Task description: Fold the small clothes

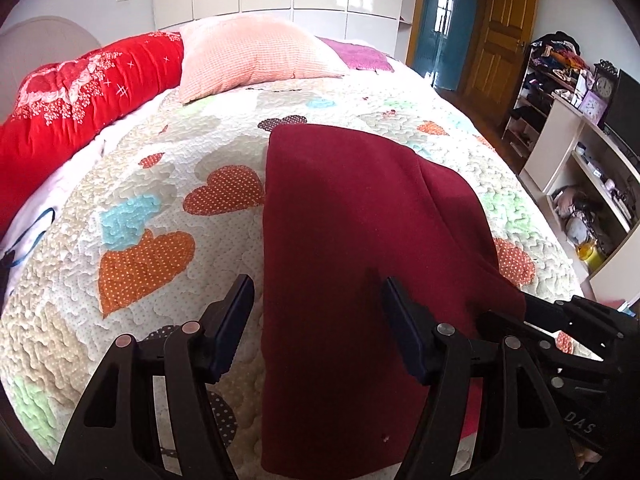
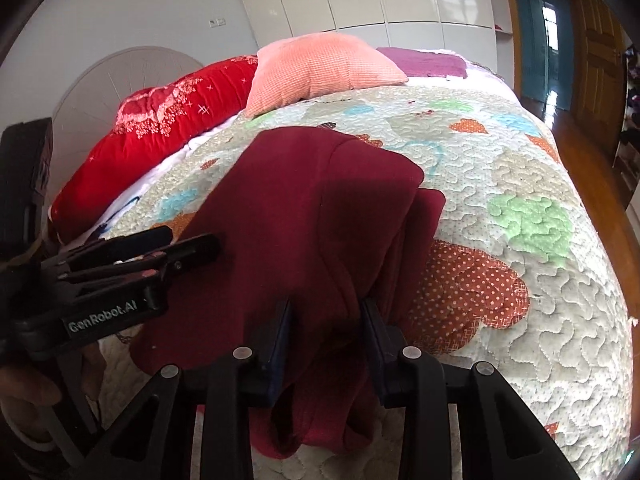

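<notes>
A dark red garment (image 1: 352, 240) lies folded lengthwise on the heart-patterned quilt (image 1: 160, 184). My left gripper (image 1: 318, 300) is open, its fingers straddling the garment's left edge just above the cloth, holding nothing. My right gripper (image 2: 326, 320) has its jaws partly closed around a bunched fold of the garment (image 2: 304, 208) at its near right side, with cloth filling the gap between the fingers. The left gripper also shows in the right wrist view (image 2: 192, 246), and the right gripper shows at the right edge of the left wrist view (image 1: 560, 316).
A red bolster (image 1: 76, 96), a pink pillow (image 1: 248, 56) and a purple cloth (image 1: 356, 56) lie at the head of the bed. White shelves with clutter (image 1: 580, 168) stand to the right. A wooden door (image 1: 504, 28) is behind.
</notes>
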`<state>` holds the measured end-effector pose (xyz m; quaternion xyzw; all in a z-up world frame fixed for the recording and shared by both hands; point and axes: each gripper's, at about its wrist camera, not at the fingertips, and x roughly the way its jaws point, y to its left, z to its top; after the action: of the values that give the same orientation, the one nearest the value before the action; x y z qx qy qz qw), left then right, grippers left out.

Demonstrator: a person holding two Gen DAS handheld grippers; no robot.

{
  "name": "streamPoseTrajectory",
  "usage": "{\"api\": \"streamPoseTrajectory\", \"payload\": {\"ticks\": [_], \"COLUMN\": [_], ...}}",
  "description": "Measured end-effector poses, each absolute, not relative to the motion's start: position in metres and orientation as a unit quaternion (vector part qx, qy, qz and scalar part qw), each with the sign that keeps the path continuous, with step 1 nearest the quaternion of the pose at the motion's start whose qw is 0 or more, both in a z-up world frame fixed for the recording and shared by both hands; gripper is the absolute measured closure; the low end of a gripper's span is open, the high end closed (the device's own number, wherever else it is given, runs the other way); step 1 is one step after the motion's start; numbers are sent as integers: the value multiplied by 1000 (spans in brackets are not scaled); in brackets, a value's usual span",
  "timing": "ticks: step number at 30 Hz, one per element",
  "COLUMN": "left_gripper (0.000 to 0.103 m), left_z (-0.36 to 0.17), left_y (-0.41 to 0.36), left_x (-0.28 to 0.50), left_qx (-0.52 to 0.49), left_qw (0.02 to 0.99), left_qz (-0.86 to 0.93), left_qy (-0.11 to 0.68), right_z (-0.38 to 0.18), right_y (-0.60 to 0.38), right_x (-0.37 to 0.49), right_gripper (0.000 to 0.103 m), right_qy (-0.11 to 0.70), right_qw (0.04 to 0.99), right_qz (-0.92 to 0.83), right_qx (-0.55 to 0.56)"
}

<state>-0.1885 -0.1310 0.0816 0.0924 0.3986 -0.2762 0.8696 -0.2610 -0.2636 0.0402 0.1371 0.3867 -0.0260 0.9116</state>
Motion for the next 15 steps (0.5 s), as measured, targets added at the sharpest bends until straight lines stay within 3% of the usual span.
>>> {"api": "streamPoseTrajectory", "payload": {"ticks": [6,15], "left_gripper": [36,36], "left_z": [91,110], "left_y": [-119,-95], "left_x": [-204,-224], "left_qx": [93,72], "left_qw": [886,910], "left_qz": [-257,-243], "left_qy": [374,329], "right_z": [70,88], "right_y": [-251,-237], "right_x": [-287,-305], "right_gripper": [55,53], "right_qy": [336,307], "right_qw": [931,942], "right_qz": [-51,-63], "right_qx": [133,121]}}
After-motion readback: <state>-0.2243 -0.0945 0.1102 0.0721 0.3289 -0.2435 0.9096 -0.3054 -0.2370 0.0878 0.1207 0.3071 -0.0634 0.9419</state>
